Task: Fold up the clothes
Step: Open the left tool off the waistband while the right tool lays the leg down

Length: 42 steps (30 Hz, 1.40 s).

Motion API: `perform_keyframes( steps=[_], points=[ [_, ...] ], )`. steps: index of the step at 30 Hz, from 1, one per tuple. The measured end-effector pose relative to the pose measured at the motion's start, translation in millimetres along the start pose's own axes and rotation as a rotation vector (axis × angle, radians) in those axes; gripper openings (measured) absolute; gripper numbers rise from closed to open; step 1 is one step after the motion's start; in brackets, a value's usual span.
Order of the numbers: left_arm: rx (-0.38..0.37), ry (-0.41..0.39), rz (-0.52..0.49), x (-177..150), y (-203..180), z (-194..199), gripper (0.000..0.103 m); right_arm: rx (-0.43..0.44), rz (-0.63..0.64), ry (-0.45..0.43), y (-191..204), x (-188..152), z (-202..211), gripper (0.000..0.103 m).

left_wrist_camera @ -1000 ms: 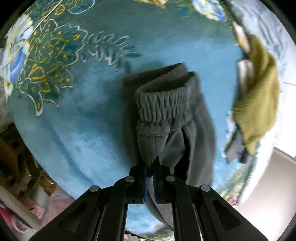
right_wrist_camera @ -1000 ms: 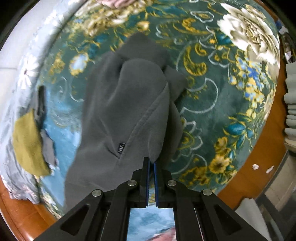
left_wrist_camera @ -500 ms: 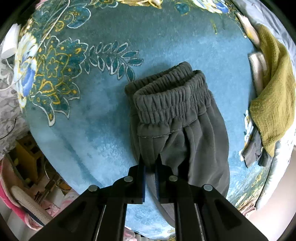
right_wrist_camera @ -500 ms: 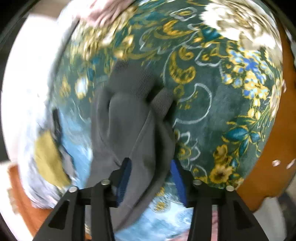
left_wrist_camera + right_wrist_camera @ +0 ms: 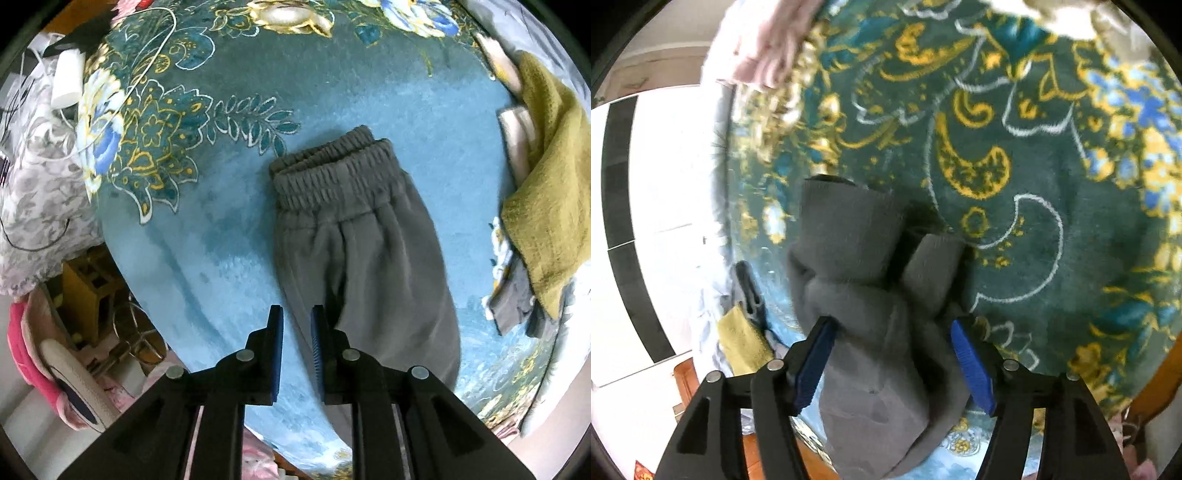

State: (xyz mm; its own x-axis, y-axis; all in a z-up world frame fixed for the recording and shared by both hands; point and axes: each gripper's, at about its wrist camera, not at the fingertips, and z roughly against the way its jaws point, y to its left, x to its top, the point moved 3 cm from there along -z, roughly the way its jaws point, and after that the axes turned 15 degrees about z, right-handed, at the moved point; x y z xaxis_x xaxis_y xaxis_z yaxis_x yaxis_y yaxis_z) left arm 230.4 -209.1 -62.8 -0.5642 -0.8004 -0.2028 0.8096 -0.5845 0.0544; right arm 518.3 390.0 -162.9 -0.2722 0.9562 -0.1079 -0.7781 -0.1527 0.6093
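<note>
Grey sweatpants (image 5: 369,266) lie folded lengthwise on the teal flowered blanket (image 5: 192,229), elastic waistband (image 5: 332,177) at the far end. My left gripper (image 5: 297,326) hovers above their near left edge. Its jaws are opening, a narrow gap apart, and the pads press on nothing. In the right wrist view the pants' leg ends (image 5: 871,258) lie bunched and overlapping. My right gripper (image 5: 894,350) straddles that cloth with jaws opening wide. The blue pads (image 5: 971,365) stand clear of the fabric on both sides.
An olive-yellow cloth (image 5: 546,192) lies over a small grey folded garment (image 5: 517,306) at the blanket's right edge. A white charger with cable (image 5: 68,79) sits far left. Below the bed's left edge are pink and white clutter (image 5: 44,354). A wooden bed frame (image 5: 1156,384) borders the right.
The left gripper let go of the pants' edge, parted slightly and rose. The right gripper went from shut to wide open, letting the cloth drop, and tipped down towards the leg ends.
</note>
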Motion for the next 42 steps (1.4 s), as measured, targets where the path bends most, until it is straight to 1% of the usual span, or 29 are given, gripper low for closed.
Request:
perform_keyframes(
  steps=[3, 5, 9, 11, 12, 13, 15, 16, 18, 19, 21, 23, 25, 26, 29, 32, 34, 36, 37, 38, 40, 42],
  points=[
    [-0.022, -0.002, -0.02, -7.5, -6.4, 9.8, 0.015, 0.029, -0.041, 0.029, -7.3, 0.5, -14.4, 0.076],
    [-0.03, 0.0, -0.046, -12.3, -13.6, 14.5, 0.015, 0.05, -0.069, 0.049, -12.1, 0.7, -23.8, 0.076],
    [-0.054, 0.009, -0.085, -33.3, -33.6, 24.2, 0.015, 0.053, -0.047, 0.06, -7.7, 1.2, -32.2, 0.076],
    [-0.073, 0.02, -0.102, -42.2, -44.0, 24.1, 0.015, 0.053, -0.033, 0.067, -4.6, 1.2, -31.5, 0.071],
    [-0.081, 0.024, -0.111, -46.3, -49.0, 24.1, 0.015, 0.056, -0.033, 0.071, -3.3, 1.4, -31.6, 0.06],
    [-0.087, 0.027, -0.12, -50.3, -53.4, 24.2, 0.015, 0.053, -0.034, 0.071, -1.6, 2.7, -31.2, 0.044],
    [-0.097, 0.031, -0.139, -57.7, -60.0, 24.8, 0.015, 0.045, -0.018, 0.067, 6.2, 6.8, -29.3, 0.027],
    [-0.1, 0.032, -0.145, -60.1, -62.4, 25.0, 0.015, 0.044, 0.004, 0.064, 13.5, 9.6, -27.7, 0.023],
    [-0.106, 0.035, -0.157, -64.5, -67.0, 25.3, 0.015, 0.054, 0.069, 0.049, 32.0, 17.7, -21.3, 0.02],
    [-0.114, 0.037, -0.159, -66.0, -68.6, 25.5, 0.015, 0.074, 0.097, 0.029, 41.8, 23.4, -14.9, 0.019],
    [-0.13, 0.041, -0.164, -68.3, -70.4, 28.0, 0.015, 0.113, 0.138, -0.025, 58.9, 37.6, 0.7, 0.019],
    [-0.14, 0.041, -0.169, -69.8, -70.0, 31.4, 0.015, 0.12, 0.156, -0.082, 67.9, 54.6, 14.7, 0.019],
    [-0.151, 0.041, -0.163, -69.0, -65.7, 34.1, 0.015, 0.06, 0.173, -0.091, 70.7, 67.7, 19.7, 0.019],
    [-0.16, 0.045, -0.15, -67.8, -61.8, 35.0, 0.015, 0.011, 0.207, -0.082, 75.8, 71.6, 20.4, 0.019],
    [-0.194, 0.054, -0.1, -61.7, -47.0, 37.5, 0.015, -0.098, 0.424, -0.076, 119.9, 61.8, 25.2, 0.019],
    [-0.21, 0.051, -0.064, -52.1, -31.0, 39.3, 0.015, -0.231, 0.763, -0.112, 195.0, 30.6, 26.8, 0.019],
    [-0.22, 0.052, -0.042, -44.7, -20.1, 40.1, 0.015, -0.319, 1.018, -0.137, 237.8, -9.4, 23.8, 0.019],
    [-0.237, 0.058, -0.023, -38.0, -9.4, 41.1, 0.015, -0.378, 1.219, -0.144, 268.9, -47.5, 12.1, 0.019],
    [-0.246, 0.061, -0.013, -34.6, -4.1, 41.6, 0.015, -0.407, 1.334, -0.139, 284.5, -72.9, 0.3, 0.02],
    [-0.254, 0.064, -0.003, -31.3, 1.3, 42.2, 0.015, -0.431, 1.423, -0.129, 291.4, -96.1, -8.2, 0.02],
    [-0.263, 0.064, 0.008, -23.1, 11.4, 43.8, 0.015, -0.471, 1.569, -0.098, 292.6, -138.9, -23.9, 0.02],
    [-0.267, 0.062, 0.017, -14.2, 21.2, 45.5, 0.015, -0.494, 1.67, -0.065, 294.1, -173.6, -43.2, 0.021]
  ],
)
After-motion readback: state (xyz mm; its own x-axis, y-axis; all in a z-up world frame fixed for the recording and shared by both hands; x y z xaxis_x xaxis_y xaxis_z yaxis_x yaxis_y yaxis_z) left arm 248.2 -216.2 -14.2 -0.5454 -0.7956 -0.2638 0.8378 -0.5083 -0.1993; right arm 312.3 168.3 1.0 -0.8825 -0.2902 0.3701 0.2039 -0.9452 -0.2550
